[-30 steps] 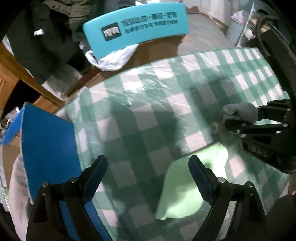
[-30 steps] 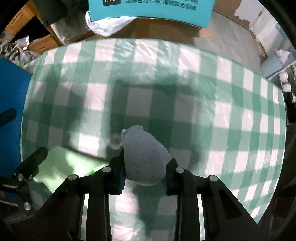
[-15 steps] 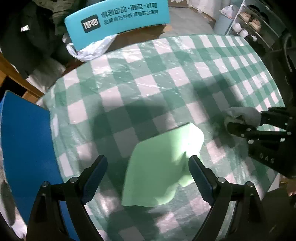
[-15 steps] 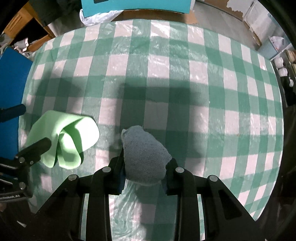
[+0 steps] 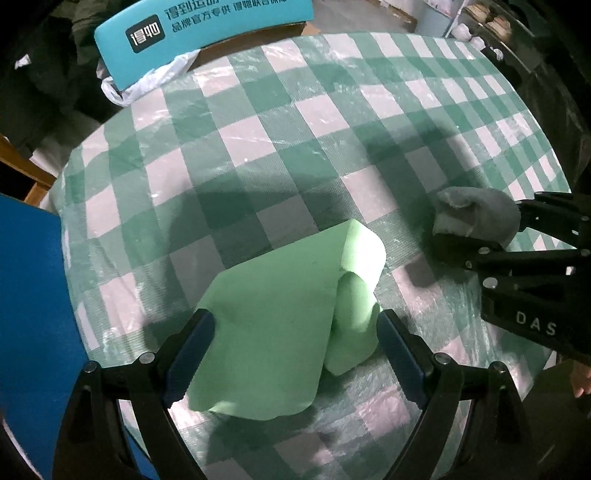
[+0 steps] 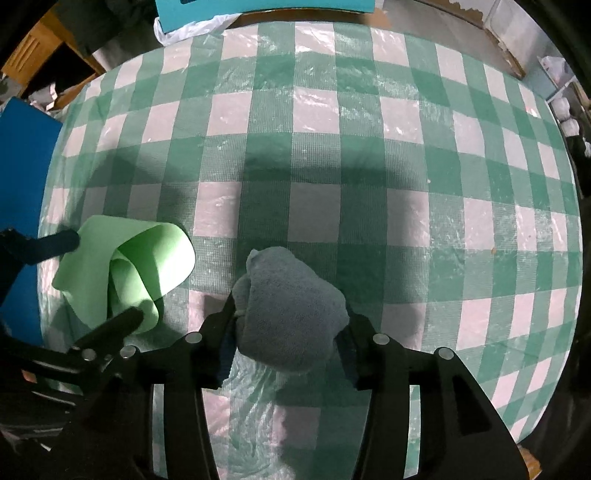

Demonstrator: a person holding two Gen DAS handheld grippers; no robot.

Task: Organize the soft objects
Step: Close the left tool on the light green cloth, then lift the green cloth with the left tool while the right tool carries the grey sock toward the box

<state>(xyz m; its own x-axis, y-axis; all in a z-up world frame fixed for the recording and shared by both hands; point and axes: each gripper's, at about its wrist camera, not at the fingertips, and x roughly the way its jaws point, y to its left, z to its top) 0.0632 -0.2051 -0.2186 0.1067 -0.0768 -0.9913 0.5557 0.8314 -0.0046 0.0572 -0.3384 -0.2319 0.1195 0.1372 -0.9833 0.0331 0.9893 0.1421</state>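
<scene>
A: Where is the grey cloth sitting, and why there?

B: It is bunched into a soft lump between the jaws of the right gripper, low over the checked counter. Judging by the task, it is being set down just beside the green cloth, so the soft pieces are ending up together near one edge.

A: Is the right gripper gripping it?

B: Its jaws have just been opening, and they are standing partly spread with the lump between them. The cloth is bulging past both inner faces, so it looks more released than pinched, though whether the pads are touching the fabric is hard to tell.

A: And the green one?

B: It is lying loosely folded on the counter, one flap curling over itself, between the fingers of the left gripper. Those jaws are spread wide on either side of it and are not pressing it. That is probably lining up for a pinch.

A: Anything around them?

B: A blue panel is showing beside the counter, and a teal sign is standing beyond its far edge.
</scene>
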